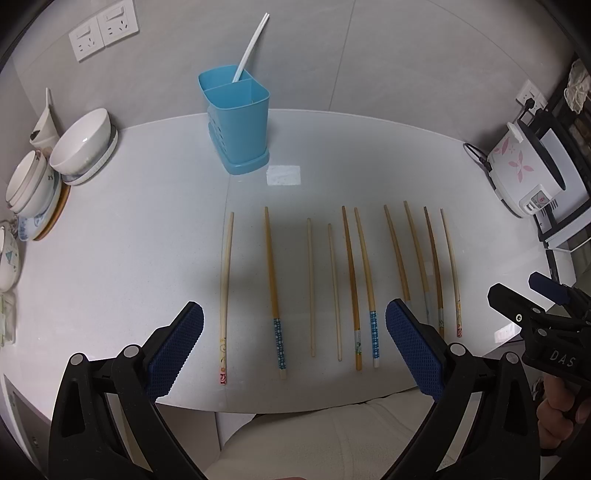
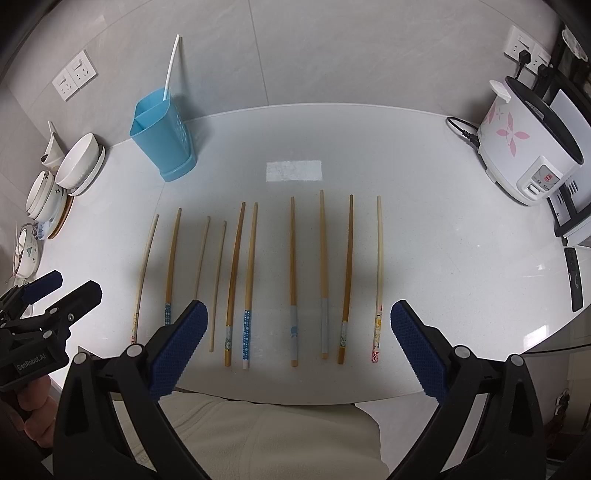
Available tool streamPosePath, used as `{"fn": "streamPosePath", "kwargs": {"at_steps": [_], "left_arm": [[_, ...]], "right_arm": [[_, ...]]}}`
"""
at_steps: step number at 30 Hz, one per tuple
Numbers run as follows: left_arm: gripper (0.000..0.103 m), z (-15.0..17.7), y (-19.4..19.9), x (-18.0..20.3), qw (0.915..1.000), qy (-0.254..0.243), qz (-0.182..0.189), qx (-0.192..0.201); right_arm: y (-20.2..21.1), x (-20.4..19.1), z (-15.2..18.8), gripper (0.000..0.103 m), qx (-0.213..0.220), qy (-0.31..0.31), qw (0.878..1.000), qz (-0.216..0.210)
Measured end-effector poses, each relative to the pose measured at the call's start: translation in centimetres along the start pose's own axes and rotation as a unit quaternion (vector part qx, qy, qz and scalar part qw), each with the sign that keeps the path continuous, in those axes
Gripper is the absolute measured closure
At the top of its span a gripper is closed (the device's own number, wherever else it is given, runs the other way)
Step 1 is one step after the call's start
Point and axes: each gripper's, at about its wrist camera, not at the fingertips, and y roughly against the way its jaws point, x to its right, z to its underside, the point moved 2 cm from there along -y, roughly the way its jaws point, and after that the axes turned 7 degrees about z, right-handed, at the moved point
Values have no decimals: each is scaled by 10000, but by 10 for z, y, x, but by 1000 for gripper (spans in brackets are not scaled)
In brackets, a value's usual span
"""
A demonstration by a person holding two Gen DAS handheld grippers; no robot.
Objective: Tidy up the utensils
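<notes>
Several wooden chopsticks lie side by side in a row on the white counter; they also show in the right wrist view. A blue two-compartment utensil holder stands behind them near the wall, with white chopsticks leaning in its back compartment; it sits at the left in the right wrist view. My left gripper is open and empty above the near ends of the row. My right gripper is open and empty, also above the near ends.
Stacked bowls and plates stand at the counter's left edge. A white rice cooker with its cord stands at the right. Wall sockets are on the back wall. A remote lies at the far right.
</notes>
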Motion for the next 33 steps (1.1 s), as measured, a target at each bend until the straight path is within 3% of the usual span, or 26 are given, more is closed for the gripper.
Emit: {"fn": "streamPosePath", "kwargs": {"at_steps": [33], "left_arm": [[6, -5, 0, 1, 10000, -60, 34, -19]], "right_arm": [[0, -3, -1, 8, -22, -11, 10000, 14]]}}
